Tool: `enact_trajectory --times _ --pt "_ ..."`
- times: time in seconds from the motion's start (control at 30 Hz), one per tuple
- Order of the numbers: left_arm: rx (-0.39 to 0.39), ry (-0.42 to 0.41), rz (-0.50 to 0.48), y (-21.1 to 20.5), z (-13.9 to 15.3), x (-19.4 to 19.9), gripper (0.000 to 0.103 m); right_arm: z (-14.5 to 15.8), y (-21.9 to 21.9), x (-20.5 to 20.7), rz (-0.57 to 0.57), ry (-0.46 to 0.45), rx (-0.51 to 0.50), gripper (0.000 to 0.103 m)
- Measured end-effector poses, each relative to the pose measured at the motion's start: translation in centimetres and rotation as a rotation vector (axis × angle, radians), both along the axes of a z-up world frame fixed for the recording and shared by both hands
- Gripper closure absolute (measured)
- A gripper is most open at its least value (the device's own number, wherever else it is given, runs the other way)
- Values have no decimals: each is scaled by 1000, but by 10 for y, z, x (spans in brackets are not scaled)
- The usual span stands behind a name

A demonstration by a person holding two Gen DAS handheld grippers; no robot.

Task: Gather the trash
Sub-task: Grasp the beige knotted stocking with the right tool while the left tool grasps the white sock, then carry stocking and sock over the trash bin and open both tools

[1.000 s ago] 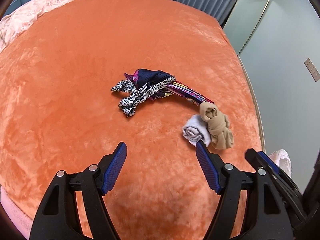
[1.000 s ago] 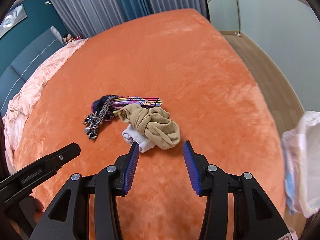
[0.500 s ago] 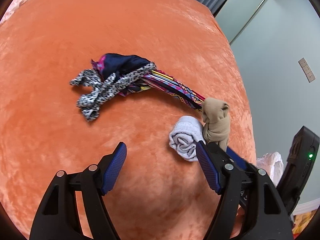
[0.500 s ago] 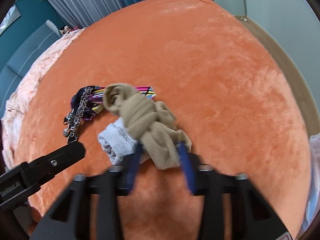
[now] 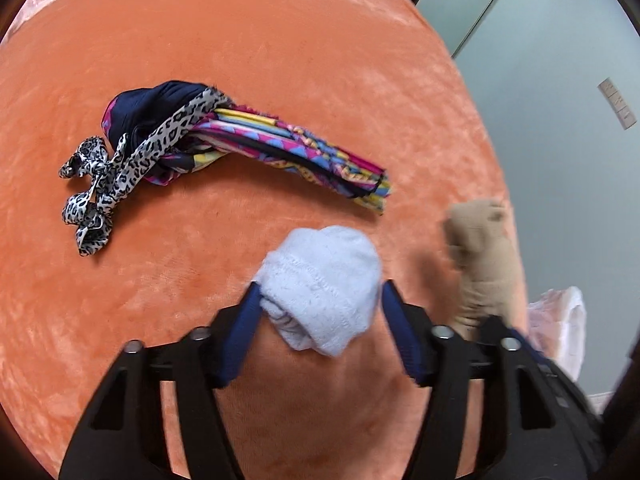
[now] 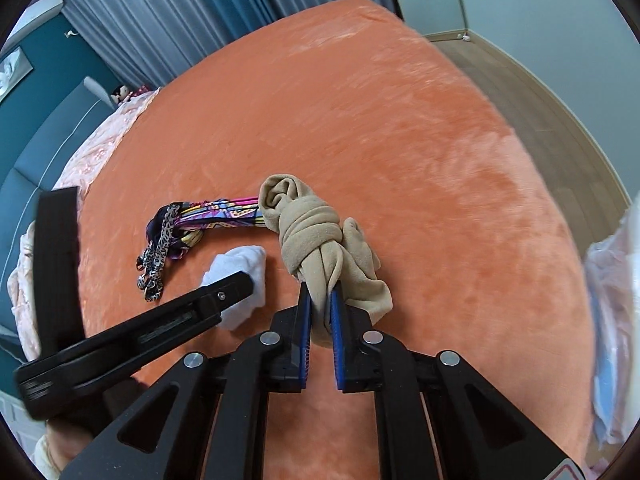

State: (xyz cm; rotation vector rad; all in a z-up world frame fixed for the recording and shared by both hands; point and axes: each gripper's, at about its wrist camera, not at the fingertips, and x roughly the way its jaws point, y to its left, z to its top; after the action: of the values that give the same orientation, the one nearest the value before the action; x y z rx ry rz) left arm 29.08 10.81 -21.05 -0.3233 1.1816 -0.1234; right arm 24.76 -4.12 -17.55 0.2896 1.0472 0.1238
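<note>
On the orange bed cover (image 5: 280, 40) lie a white rolled sock (image 5: 320, 292), a knotted beige stocking (image 6: 316, 232) and a colourful scarf tied with a leopard-print ribbon (image 5: 200, 136). My left gripper (image 5: 320, 300) has its jaws on both sides of the white sock, touching it. My right gripper (image 6: 320, 292) is shut on the beige stocking and holds it lifted off the cover; the stocking also shows blurred in the left wrist view (image 5: 480, 248). The white sock (image 6: 240, 276) and the scarf bundle (image 6: 208, 220) also show in the right wrist view.
A pale plastic bag (image 6: 616, 300) hangs at the right past the bed's edge, also visible in the left wrist view (image 5: 560, 320). A pink quilt (image 6: 104, 148) lies along the far left of the bed. Curtains (image 6: 180, 20) and wooden floor (image 6: 540, 100) lie beyond.
My right gripper closed on the beige stocking and lifted it. My left gripper moved forward and narrowed around the white sock.
</note>
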Motion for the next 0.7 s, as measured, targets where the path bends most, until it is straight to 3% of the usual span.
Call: enact_trajectory --times 0.03,0.1,0.2,0.47,0.7 --pt "5 -2 0 0 0 0 55 3 -3 -3 -5 -3 -5 94" --pt "4 -8 -2 1 4 -3 69 8 -9 -9 -16 -12 -5 94" --pt "8 -18 -10 -2 15 -9 75 18 -19 -19 -37 -30 8 94" --pt "43 -125 -70 -33 75 -39 76 63 -46 -48 -87 -121 22 94" --pt "59 -248 -178 -94 140 -72 76 115 -85 -80 -149 -229 28 94"
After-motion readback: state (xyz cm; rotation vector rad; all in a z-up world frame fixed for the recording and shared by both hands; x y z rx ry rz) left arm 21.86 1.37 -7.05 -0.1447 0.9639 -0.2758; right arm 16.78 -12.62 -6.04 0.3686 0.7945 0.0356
